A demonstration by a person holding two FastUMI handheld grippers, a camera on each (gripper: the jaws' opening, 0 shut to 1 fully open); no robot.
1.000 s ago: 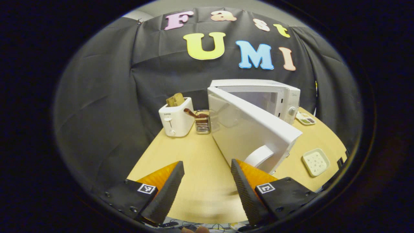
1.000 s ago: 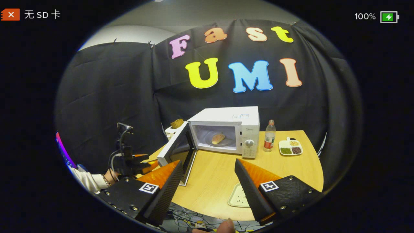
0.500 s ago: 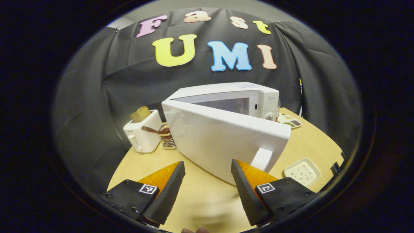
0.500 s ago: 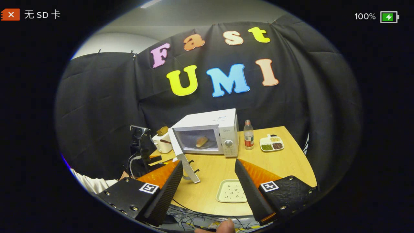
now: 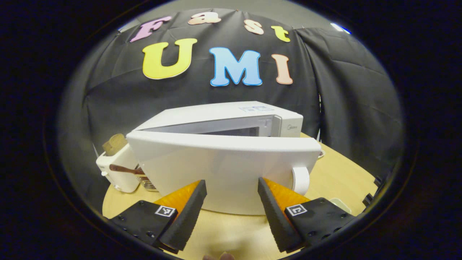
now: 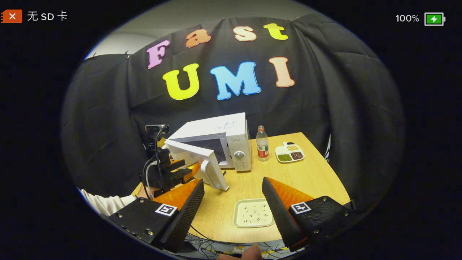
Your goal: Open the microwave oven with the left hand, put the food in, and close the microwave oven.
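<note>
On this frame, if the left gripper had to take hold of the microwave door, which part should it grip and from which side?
Probably the handle, a raised loop at the free edge of the half-open door, opposite the hinge. Come from the front, on the door's outer face, one finger either side of the loop. The open left gripper already faces the flat panel beside it.
</note>
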